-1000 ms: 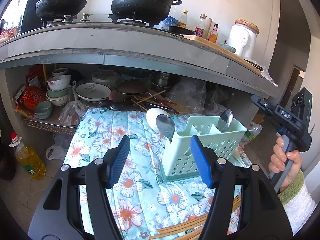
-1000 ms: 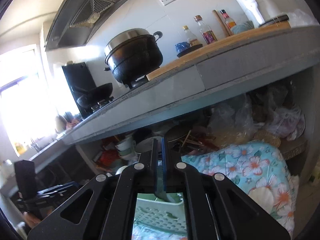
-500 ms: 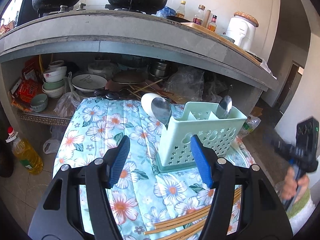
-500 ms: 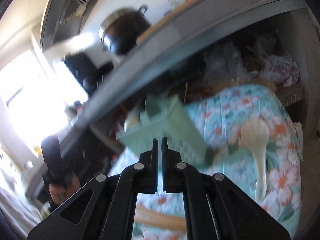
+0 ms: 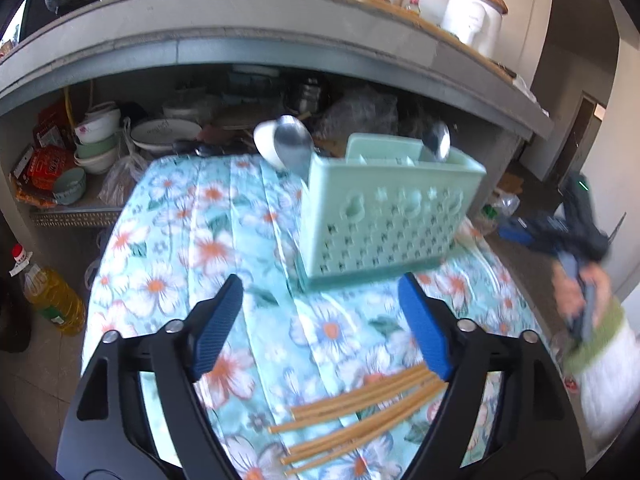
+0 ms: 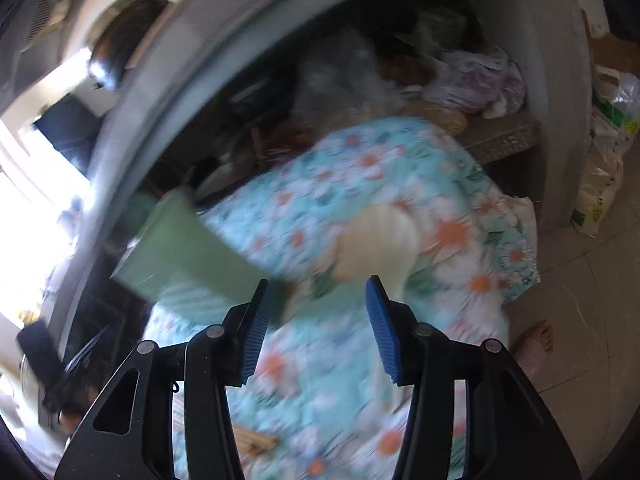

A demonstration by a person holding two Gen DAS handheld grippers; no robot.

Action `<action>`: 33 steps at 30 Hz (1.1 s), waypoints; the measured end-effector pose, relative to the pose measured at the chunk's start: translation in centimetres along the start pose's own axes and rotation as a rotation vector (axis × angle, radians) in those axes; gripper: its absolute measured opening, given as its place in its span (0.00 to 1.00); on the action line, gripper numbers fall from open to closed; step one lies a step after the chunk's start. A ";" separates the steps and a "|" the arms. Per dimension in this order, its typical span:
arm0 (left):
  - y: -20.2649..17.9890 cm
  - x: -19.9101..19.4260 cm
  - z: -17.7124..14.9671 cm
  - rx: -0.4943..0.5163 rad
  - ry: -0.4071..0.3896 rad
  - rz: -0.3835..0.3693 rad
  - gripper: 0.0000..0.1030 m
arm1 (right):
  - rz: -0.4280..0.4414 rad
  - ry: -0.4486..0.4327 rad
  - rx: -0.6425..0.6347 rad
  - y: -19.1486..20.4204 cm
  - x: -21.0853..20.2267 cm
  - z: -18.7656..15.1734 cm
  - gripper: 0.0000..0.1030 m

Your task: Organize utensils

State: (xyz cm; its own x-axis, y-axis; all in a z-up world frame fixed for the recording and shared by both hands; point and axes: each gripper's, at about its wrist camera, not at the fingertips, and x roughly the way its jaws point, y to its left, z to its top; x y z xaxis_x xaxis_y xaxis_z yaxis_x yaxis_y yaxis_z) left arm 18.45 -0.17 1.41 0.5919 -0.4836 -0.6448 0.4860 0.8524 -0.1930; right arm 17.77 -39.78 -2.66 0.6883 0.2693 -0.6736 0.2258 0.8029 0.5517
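A mint-green utensil caddy (image 5: 388, 208) stands on the floral cloth (image 5: 192, 240) and holds two metal spoons (image 5: 294, 150) and a white spoon. It shows blurred in the right wrist view (image 6: 188, 252). Several wooden chopsticks (image 5: 360, 412) lie on the cloth just in front of my left gripper (image 5: 320, 320), which is open and empty above them. My right gripper (image 6: 316, 328) is open and empty, hovering above a white ceramic spoon (image 6: 380, 240) that lies on the cloth to the right of the caddy.
A concrete counter (image 5: 280, 40) overhangs a shelf packed with bowls (image 5: 96, 136), plates and bags. A yellow oil bottle (image 5: 52, 296) stands on the floor at left. Plastic sacks (image 6: 600, 176) and a bare foot (image 6: 536, 344) are on the floor at right.
My right gripper was shut and has opened, and it has swung down toward the white spoon on the cloth. My left gripper has pulled back and tilted down, bringing the chopsticks more into view.
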 end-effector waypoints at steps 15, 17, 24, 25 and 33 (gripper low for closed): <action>-1.3 1.9 -2.4 0.010 0.108 -0.030 0.81 | -0.033 0.214 -0.054 -1.5 7.0 3.3 0.07; -1.2 1.8 -2.4 0.004 0.104 -0.037 0.81 | -0.036 0.194 -0.065 -1.0 6.1 3.3 0.05; -0.4 1.4 -2.6 -0.039 0.101 -0.061 0.81 | -0.034 0.134 -0.146 2.1 1.8 2.6 0.02; -0.3 1.3 -2.7 -0.045 0.099 -0.062 0.81 | -0.053 0.144 -0.170 2.7 1.5 2.4 0.02; 0.2 0.6 -3.0 -0.061 0.086 -0.062 0.81 | -0.061 0.271 -0.336 7.7 1.6 0.4 0.06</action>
State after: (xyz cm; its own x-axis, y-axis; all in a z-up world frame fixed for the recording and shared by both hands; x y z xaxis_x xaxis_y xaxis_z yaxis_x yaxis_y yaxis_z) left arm 16.95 0.31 -1.25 0.5035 -0.5194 -0.6904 0.4784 0.8330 -0.2778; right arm 20.87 -33.39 0.67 0.4649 0.3095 -0.8295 -0.0074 0.9382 0.3460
